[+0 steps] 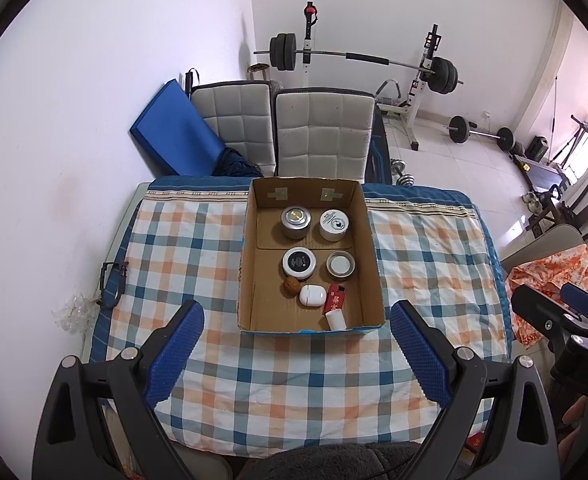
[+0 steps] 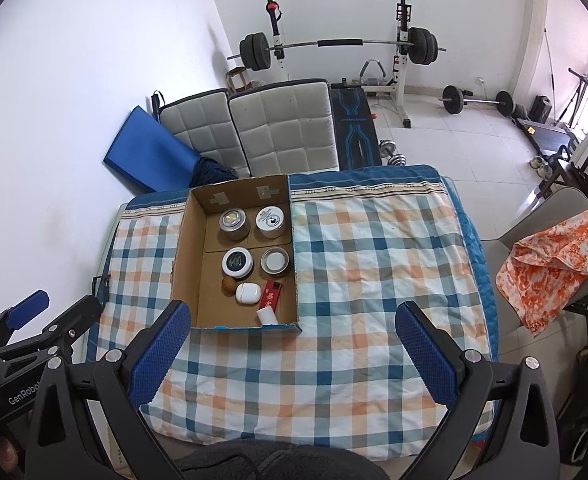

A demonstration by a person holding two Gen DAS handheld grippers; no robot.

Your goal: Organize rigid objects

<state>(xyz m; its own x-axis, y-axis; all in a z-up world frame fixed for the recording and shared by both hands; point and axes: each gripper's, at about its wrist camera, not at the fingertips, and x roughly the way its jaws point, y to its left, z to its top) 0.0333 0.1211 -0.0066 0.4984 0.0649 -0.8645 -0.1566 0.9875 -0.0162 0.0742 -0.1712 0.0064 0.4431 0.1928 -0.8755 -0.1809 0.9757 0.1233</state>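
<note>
Hovering wide open and empty, left gripper point(image 1: 296, 354) squarely before the cardboard box point(image 1: 374, 264), right gripper point(image 2: 294, 360) likewise empty, box ahead-left, farther off.

A barbell rack point(image 1: 358, 60) stands behind two padded chairs point(image 1: 322, 136) and a checked tablecloth point(image 1: 182, 240).

A home room, probably a home gym (barbell rack point(image 2: 334, 46), dumbbells point(image 2: 392, 152)), with a checked tablecloth point(image 2: 374, 260).
</note>
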